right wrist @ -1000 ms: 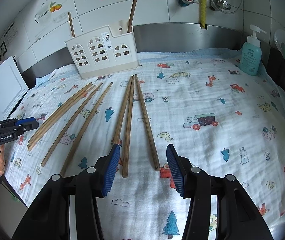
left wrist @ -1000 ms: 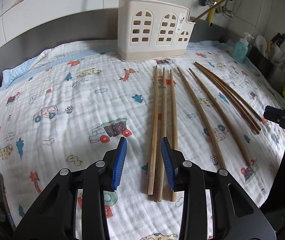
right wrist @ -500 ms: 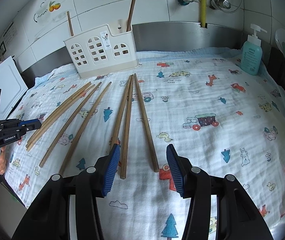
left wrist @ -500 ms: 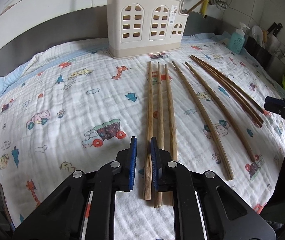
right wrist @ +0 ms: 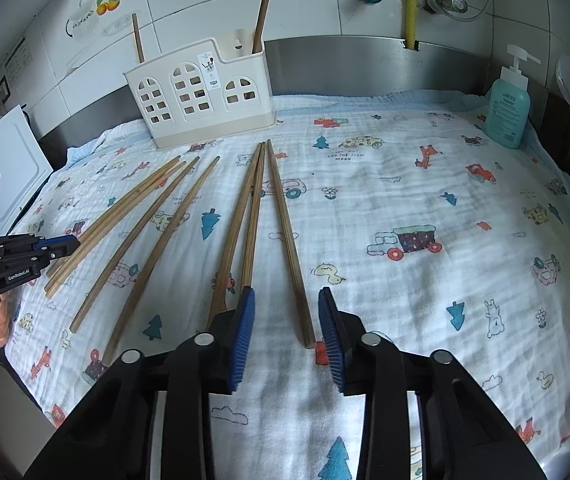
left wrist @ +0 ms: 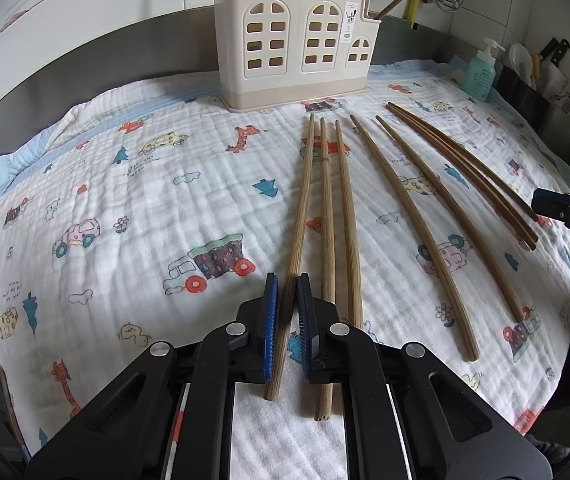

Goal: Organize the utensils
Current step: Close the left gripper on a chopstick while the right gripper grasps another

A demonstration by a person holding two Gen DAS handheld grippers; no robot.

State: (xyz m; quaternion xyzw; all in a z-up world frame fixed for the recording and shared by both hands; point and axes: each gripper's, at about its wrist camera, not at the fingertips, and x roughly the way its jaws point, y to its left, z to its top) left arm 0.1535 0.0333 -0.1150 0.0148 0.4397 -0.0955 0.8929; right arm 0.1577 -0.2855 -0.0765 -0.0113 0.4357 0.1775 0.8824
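Chopsticks are laid in a row on the cloth before the holder. One is pinched by the left gripper. The right gripper's fingers, just closing, are spread around another, untouched.

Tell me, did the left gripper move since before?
Yes. The left gripper slid right, judged against the white holder, and now clamps the leftmost chopstick.

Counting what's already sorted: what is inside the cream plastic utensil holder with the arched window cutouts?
Two brown wooden sticks rise from the cream plastic utensil holder: one at its left end, one in its right compartment. Their lower parts, and anything shorter inside, are hidden by the walls.
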